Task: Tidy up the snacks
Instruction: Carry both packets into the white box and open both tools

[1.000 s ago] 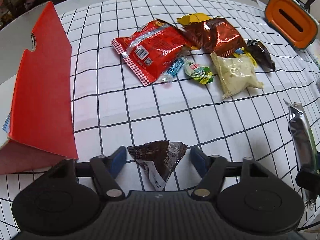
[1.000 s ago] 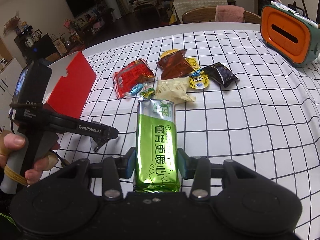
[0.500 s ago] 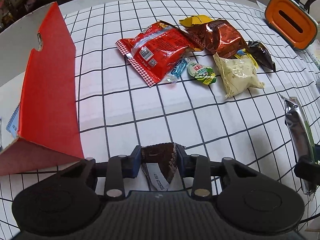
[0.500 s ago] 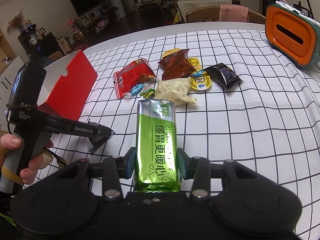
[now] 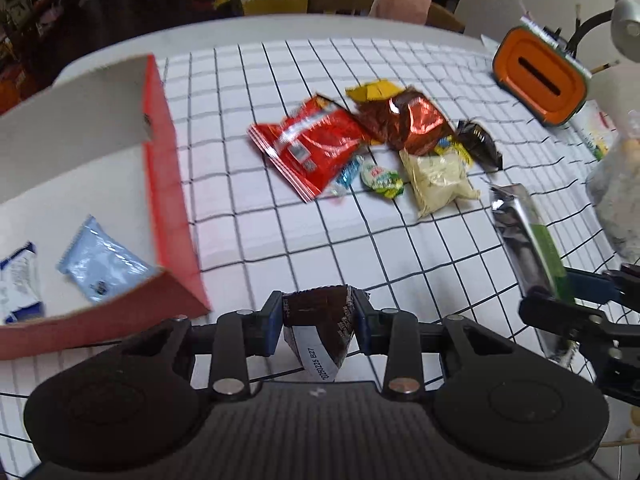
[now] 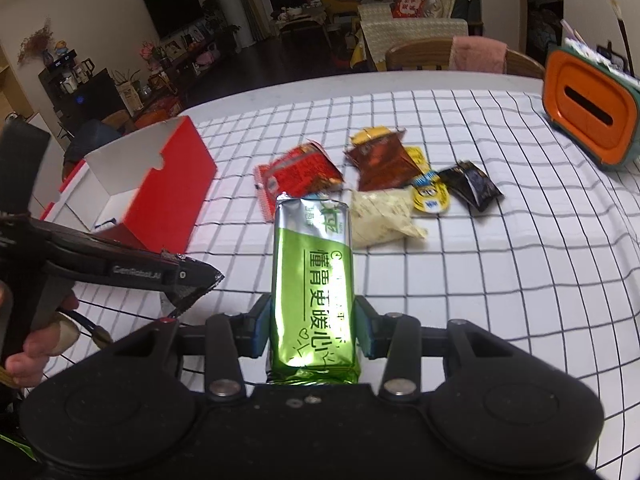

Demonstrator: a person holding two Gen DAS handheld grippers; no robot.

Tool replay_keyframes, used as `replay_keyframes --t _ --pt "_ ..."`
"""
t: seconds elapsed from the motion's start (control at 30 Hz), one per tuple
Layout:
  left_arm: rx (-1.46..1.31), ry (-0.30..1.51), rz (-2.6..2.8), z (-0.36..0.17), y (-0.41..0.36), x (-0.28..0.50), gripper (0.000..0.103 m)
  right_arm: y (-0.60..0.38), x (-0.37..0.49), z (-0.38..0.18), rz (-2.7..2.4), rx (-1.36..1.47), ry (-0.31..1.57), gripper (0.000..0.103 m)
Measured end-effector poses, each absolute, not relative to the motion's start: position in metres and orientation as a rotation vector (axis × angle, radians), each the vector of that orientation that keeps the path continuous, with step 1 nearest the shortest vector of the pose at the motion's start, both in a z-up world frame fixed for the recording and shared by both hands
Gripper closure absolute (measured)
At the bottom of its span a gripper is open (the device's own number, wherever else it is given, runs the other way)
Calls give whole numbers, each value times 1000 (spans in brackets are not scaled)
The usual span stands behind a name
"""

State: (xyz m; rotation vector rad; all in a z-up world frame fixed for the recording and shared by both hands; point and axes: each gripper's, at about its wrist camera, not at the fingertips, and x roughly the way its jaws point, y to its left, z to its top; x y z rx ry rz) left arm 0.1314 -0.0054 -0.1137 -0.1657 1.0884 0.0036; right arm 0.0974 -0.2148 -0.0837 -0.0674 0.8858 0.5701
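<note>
Left wrist view: left gripper [image 5: 316,322] clamps a brown packet [image 5: 318,320] beside the red box [image 5: 168,184]; right gripper [image 6: 313,326] grips a green pack [image 6: 313,292]

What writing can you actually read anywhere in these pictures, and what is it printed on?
"20250226 B27": white strip of the dark brown packet held by the left gripper.
"GenRobot.AI", blurred: side of the left gripper, seen from the right wrist.
"懂胃更暖心": green packet held by the right gripper.
Print on the table snacks and the packets in the red box: too small or blurred.
</note>
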Motion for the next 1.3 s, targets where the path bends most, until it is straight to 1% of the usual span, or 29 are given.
replay_keyframes --t 0.4,0.67,0.83,1.07,1.3 --pt "-189 988 50 -58 69 102 68 -140 86 -50 647 -126 794 61" --pt "-200 946 136 -45 135 97 68 -70 85 -33 733 -190 746 61" --pt "-179 949 192 -48 174 98 68 -22 93 -36 771 -245 755 61" --pt "-169 1000 266 -66 227 107 68 42 118 -53 785 -298 802 61" --pt "-128 1067 289 -88 250 123 68 97 138 -88 789 -387 879 61"
